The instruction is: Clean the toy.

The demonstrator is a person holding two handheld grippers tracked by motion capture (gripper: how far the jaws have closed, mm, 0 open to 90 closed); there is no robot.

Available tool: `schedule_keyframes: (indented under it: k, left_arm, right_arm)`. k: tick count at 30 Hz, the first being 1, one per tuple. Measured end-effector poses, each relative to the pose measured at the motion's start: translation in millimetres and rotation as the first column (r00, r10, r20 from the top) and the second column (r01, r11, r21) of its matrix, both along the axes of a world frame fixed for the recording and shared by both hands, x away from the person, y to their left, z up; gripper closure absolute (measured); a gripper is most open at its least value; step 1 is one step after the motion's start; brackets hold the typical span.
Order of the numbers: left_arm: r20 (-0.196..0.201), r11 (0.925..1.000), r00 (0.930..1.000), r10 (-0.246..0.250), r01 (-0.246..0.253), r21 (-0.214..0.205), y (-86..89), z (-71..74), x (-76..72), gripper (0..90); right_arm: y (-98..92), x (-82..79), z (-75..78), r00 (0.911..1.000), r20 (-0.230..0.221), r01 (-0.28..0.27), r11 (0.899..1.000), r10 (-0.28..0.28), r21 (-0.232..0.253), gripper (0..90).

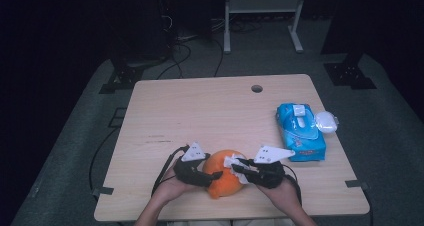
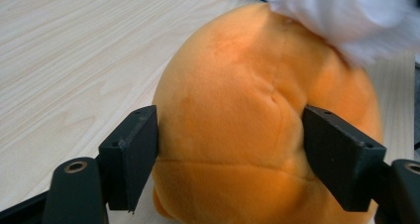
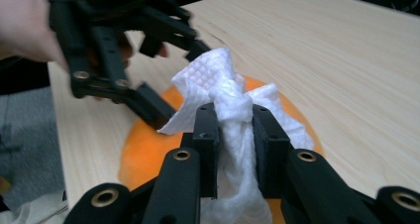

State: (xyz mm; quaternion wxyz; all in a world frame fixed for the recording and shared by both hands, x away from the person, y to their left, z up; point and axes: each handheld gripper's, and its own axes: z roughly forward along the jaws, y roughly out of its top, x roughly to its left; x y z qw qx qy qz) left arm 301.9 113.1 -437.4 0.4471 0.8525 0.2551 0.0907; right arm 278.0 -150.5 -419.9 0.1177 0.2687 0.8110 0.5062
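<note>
Dark room, one wooden tabletop [image 1: 200,111]. One orange plush [image 1: 226,178], round and seamed, sits left of the one blue wipes pack [image 1: 300,131]. Left gripper [image 2: 230,154] jaws clamp the plush's sides. Right gripper [image 3: 236,144] jaws clench one white wipe [image 3: 218,80] atop the plush.

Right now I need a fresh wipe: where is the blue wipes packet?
High view: blue wipes packet lies near the table's right edge, beyond the right gripper.

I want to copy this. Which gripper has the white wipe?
The right gripper: its jaws pinch the white wipe. The left gripper squeezes the orange plush toy instead.
</note>
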Motion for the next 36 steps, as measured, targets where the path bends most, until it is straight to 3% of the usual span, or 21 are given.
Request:
schedule_keyframes:
  k: [2,5,8,11,14,16,18,20,26,28,31,33,35,36]
  left_arm:
    - [-0.007,1.0,1.0,-0.001,0.001,-0.004,0.2,0.4,0.5,24.7]
    - [-0.005,0.9993,0.9999,-0.009,0.009,-0.038,-1.0,2.1,0.2,22.5]
    - [0.042,0.9988,0.9991,-0.011,0.013,-0.047,-6.9,7.3,-2.0,11.6]
    - [0.058,0.9983,0.9977,-0.036,0.039,-0.045,-11.3,6.4,-4.1,12.8]
    - [0.038,0.9988,0.9983,-0.043,0.044,-0.021,-7.3,4.0,-3.2,23.2]
    - [0.026,0.9991,0.9989,-0.038,0.039,-0.016,-2.9,3.1,-1.7,25.7]
    - [0.014,0.9989,0.9991,-0.039,0.04,-0.023,1.0,2.0,-0.8,26.5]
    - [0.012,0.9986,0.9989,-0.045,0.046,-0.028,1.8,1.1,-1.0,26.5]
    - [0.02,0.9954,0.9955,-0.093,0.093,-0.02,-6.2,1.4,-5.8,26.4]
    - [0.011,0.9942,0.9945,-0.104,0.104,-0.027,-6.5,3.1,-6.0,22.9]
    - [-0.04,0.999,0.9985,-0.038,0.037,-0.027,-8.0,2.1,0.1,6.1]
    - [-0.071,0.9988,0.9967,-0.039,0.037,-0.031,-11.9,-3.9,2.4,3.4]
    - [-0.037,0.9988,0.9982,-0.047,0.047,-0.014,-14.7,-2.1,0.0,10.7]
    - [0.016,0.9994,0.9992,-0.036,0.036,0.0,-14.9,2.3,-2.7,19.7]
  right_arm:
    - [-9.9,5.8,-4.7,0.9985,0.001,0.055,0.998,-0.055,-0.022,74.6]
    - [-21.0,10.7,-10.5,0.9948,-0.036,0.095,0.995,-0.095,-0.011,74.5]
    - [-15.0,7.0,-8.5,0.9956,-0.029,0.09,0.996,-0.09,0.014,74.4]
    - [-9.0,2.6,-2.5,0.999,-0.026,0.037,0.996,-0.035,0.075,74.3]
    - [-9.3,3.1,-5.1,0.9992,-0.023,0.033,0.998,-0.032,0.058,74.4]
    - [-16.7,9.9,-10.9,0.9961,-0.065,0.065,0.995,-0.06,0.07,74.4]
    - [-25.0,16.9,-17.6,0.9903,-0.087,0.112,0.993,-0.108,0.049,74.3]
    - [-30.7,22.8,-23.8,0.9818,-0.151,0.128,0.989,-0.116,0.071,74.1]
    - [-19.3,17.9,-8.6,0.9923,-0.094,0.091,0.99,-0.081,0.104,74.1]
    - [-18.1,17.4,-9.4,0.9924,-0.101,0.081,0.991,-0.07,0.105,74.0]
    - [-20.7,17.2,-15.9,0.9921,-0.115,0.062,0.991,-0.048,0.116,74.0]
    - [-21.3,17.4,-15.5,0.9915,-0.122,0.062,0.99,-0.046,0.127,74.0]
    - [-19.3,17.4,-14.1,0.993,-0.107,0.061,0.992,-0.049,0.111,74.0]
    - [-19.0,17.6,-13.5,0.993,-0.105,0.067,0.992,-0.056,0.107,74.0]
